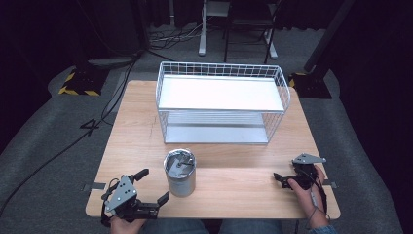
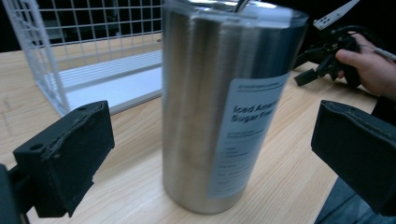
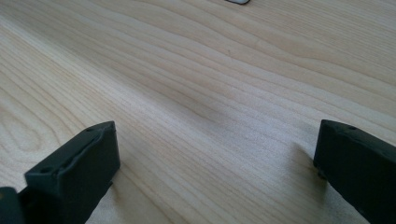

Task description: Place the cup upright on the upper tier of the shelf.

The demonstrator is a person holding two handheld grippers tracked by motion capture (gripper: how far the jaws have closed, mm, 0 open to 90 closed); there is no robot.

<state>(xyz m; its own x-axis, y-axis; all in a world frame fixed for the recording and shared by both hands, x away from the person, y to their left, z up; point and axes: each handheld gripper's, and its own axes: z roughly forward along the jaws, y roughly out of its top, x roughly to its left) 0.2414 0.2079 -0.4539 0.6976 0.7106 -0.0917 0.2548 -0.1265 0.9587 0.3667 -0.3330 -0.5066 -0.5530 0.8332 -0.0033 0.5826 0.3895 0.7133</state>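
Note:
A stainless steel tumbler [image 1: 179, 171] stands upright near the table's front edge, left of centre. In the left gripper view the tumbler [image 2: 219, 102] looms close and carries a white printed label. My left gripper [image 1: 155, 185] rests at the front left corner, open, its jaws pointing toward the tumbler but apart from it. Seen from its own camera, the left gripper [image 2: 210, 154] has a jaw on either side of the tumbler, which stands just beyond the tips. My right gripper [image 1: 280, 179] sits open at the front right, low over bare wood [image 3: 215, 158].
A white wire basket rack [image 1: 221, 105] with two flat shelves stands at the back middle of the wooden table [image 1: 136, 131]. The right gripper and its hand [image 2: 327, 60] appear beyond the tumbler. Bare wood lies between tumbler and rack.

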